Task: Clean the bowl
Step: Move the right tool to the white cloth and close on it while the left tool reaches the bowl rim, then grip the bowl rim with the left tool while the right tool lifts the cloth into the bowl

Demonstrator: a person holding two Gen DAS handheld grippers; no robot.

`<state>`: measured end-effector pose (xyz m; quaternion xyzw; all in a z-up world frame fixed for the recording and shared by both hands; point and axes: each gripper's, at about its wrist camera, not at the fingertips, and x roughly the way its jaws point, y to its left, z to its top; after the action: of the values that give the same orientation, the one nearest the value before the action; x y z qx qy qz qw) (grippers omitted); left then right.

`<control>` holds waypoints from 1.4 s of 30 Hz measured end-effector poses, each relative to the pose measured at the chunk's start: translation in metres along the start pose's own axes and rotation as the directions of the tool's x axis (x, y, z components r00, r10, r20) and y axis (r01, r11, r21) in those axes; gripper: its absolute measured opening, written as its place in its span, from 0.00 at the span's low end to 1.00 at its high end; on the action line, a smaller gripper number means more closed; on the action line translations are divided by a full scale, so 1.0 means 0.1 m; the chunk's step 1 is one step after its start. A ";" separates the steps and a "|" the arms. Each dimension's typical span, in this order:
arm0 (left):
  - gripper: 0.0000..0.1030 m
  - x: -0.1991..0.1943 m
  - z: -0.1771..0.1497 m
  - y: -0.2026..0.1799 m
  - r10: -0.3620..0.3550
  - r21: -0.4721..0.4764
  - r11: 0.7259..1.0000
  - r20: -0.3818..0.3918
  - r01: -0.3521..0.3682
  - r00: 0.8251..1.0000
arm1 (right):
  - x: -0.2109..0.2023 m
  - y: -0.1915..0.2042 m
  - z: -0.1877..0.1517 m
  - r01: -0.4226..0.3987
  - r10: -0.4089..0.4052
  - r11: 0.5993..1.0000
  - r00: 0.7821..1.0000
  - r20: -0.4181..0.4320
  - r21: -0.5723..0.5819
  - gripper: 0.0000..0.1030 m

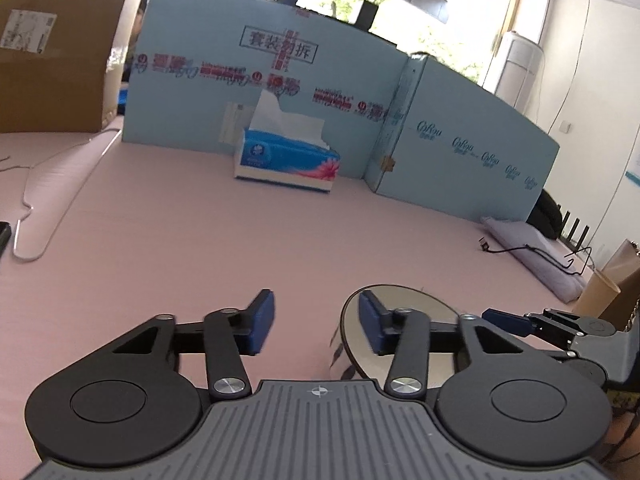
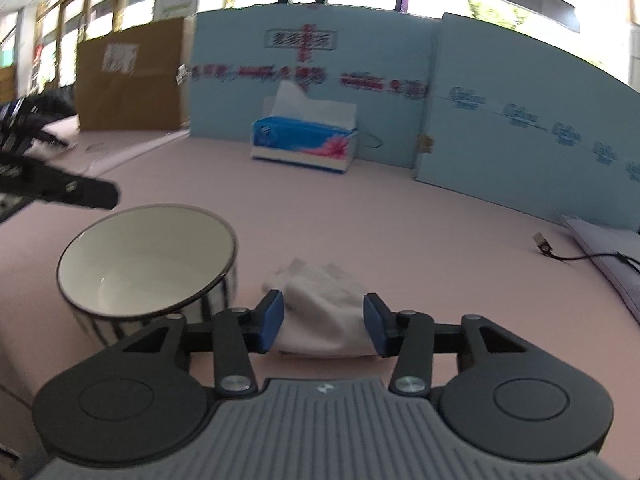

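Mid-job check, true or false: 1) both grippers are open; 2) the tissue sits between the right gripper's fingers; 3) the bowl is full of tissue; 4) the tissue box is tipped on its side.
1) True: the left gripper and right gripper both stand open.
2) True: the crumpled tissue lies between its fingers, not yet clamped.
3) False: the bowl has nothing visible inside.
4) False: the tissue box sits flat, a sheet sticking up.

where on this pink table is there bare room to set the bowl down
The widest bare patch is mid-table, between the tissue box and the crumpled tissue. It is crowded near the bowl, where both grippers work, and at the right edge with the cable.
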<state>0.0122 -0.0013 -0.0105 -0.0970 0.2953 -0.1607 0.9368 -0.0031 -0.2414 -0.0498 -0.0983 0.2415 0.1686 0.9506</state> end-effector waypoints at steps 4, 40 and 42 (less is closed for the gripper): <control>0.38 0.08 -0.01 -0.02 -0.008 0.012 1.000 -0.031 0.009 0.999 | 0.05 0.03 -0.02 -0.020 0.019 0.999 1.000 -0.019 -0.039 0.45; 0.13 0.39 0.11 -0.05 0.023 0.141 0.990 -0.122 -0.005 0.992 | -0.04 -0.31 0.10 -0.131 0.122 0.979 0.991 0.063 0.159 0.08; 0.13 0.38 0.14 -0.05 0.024 0.158 0.987 -0.114 -0.006 0.993 | -0.09 -0.26 0.16 -0.165 0.154 0.976 0.984 0.085 0.146 0.08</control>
<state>0.0485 -0.0180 -0.0171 -0.0110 0.3362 -0.1818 0.9240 0.0054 -0.2643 -0.0288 0.0004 0.2255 0.2289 0.9470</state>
